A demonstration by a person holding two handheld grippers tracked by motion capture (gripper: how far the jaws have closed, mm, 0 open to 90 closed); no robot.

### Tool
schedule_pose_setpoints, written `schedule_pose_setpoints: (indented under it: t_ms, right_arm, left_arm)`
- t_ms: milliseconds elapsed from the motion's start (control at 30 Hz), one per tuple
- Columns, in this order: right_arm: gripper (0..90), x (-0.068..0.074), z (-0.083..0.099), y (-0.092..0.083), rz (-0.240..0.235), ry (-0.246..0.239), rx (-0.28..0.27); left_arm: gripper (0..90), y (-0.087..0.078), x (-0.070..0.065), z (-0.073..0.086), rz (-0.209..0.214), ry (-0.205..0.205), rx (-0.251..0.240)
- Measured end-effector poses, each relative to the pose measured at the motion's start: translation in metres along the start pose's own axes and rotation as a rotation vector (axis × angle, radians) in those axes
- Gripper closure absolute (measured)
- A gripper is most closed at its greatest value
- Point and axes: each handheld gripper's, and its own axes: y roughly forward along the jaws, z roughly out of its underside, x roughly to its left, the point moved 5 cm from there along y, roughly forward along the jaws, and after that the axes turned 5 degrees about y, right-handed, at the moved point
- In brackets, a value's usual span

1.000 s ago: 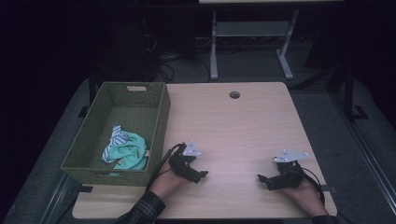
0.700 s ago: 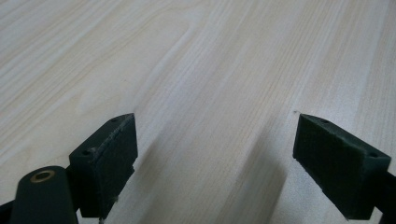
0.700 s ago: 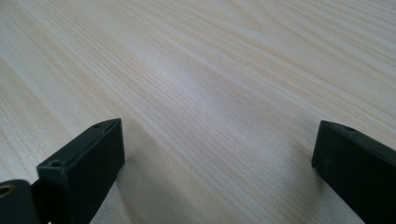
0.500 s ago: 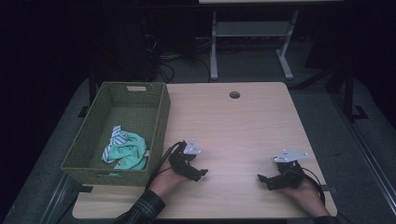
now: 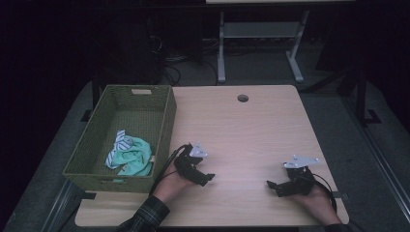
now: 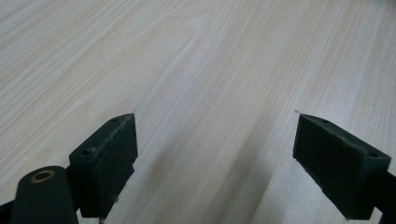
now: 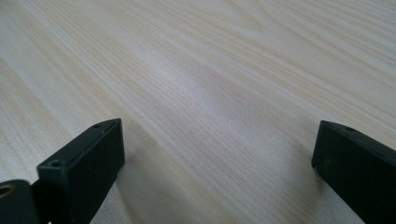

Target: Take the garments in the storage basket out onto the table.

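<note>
On the light wooden table [image 5: 241, 135] my left gripper [image 5: 205, 178] rests near the front, just right of a green woven basket [image 5: 167, 121]. It is open, and in the left gripper view [image 6: 215, 140] only bare wood lies between its jaws. My right gripper [image 5: 271, 185] lies low at the front right, pointing left. It too is open, with nothing between its jaws in the right gripper view [image 7: 217, 149]. Crumpled mint-green and striped white cloth [image 5: 129, 153] sits in the basket's near end.
The basket takes up the table's left side. A round cable hole [image 5: 242, 98] sits near the far edge. Beyond the table stand a white desk frame [image 5: 261, 43] and cables on a dark floor.
</note>
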Motion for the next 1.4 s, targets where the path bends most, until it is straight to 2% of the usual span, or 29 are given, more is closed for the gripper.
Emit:
schedule_pose_setpoints:
  t_ms: [300,800,1133,1400]
  right_arm:
    - [2.1,0.0,0.0,0.0,0.0,0.0,0.0]
    - [2.1,0.0,0.0,0.0,0.0,0.0,0.0]
    - [2.1,0.0,0.0,0.0,0.0,0.0,0.0]
    - [2.1,0.0,0.0,0.0,0.0,0.0,0.0]
  left_arm:
    - [13.3,-0.003,0.002,-0.003,0.012,-0.021,0.002]
    - [13.3,-0.012,0.002,-0.009,0.007,-0.016,-0.002]
    - [13.3,-0.018,0.003,-0.014,0.022,-0.023,-0.032]
    - [13.3,-0.021,0.003,-0.017,0.021,-0.024,-0.024]
